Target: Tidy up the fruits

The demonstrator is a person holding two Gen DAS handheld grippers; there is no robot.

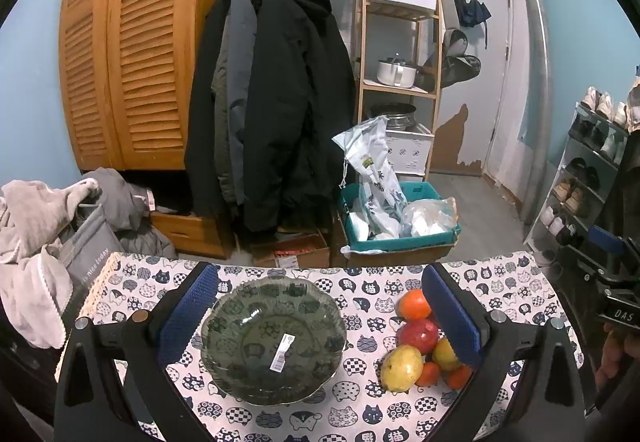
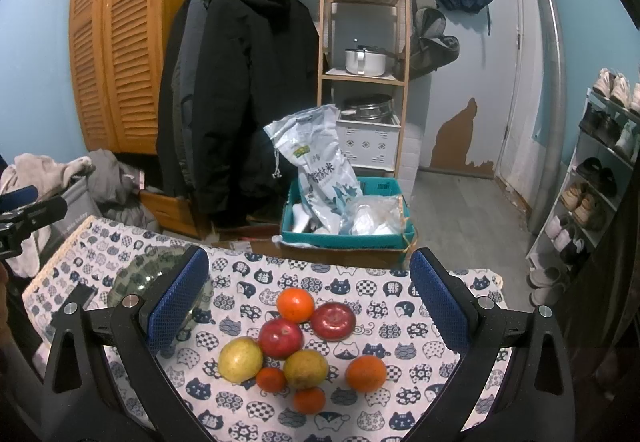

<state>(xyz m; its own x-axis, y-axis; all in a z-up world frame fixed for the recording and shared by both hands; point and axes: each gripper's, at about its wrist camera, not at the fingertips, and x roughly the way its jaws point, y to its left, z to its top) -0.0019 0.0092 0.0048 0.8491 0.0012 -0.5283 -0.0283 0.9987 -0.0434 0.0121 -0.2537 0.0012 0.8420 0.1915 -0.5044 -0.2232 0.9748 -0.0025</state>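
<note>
The fruits (image 2: 296,346) sit in a little pile on the cat-print tablecloth (image 2: 400,418), just beside the green glass bowl (image 1: 272,338), which has nothing in it but a sticker. The right gripper (image 2: 308,306) hangs over the pile with its blue pads wide apart and holding nothing, and the left gripper (image 1: 320,318) is wide apart too, around the bowl. I think it should pick an outside fruit like the top orange (image 2: 295,304) first and squeeze gently, so the round ones don't roll away.

Dark green glass bowl (image 1: 273,338), white tablecloth (image 2: 400,352) with navy cat print, red apples (image 2: 280,337), orange tangerines (image 2: 295,304), yellow pears (image 2: 240,359) — blue gripper pads (image 2: 178,296).
</note>
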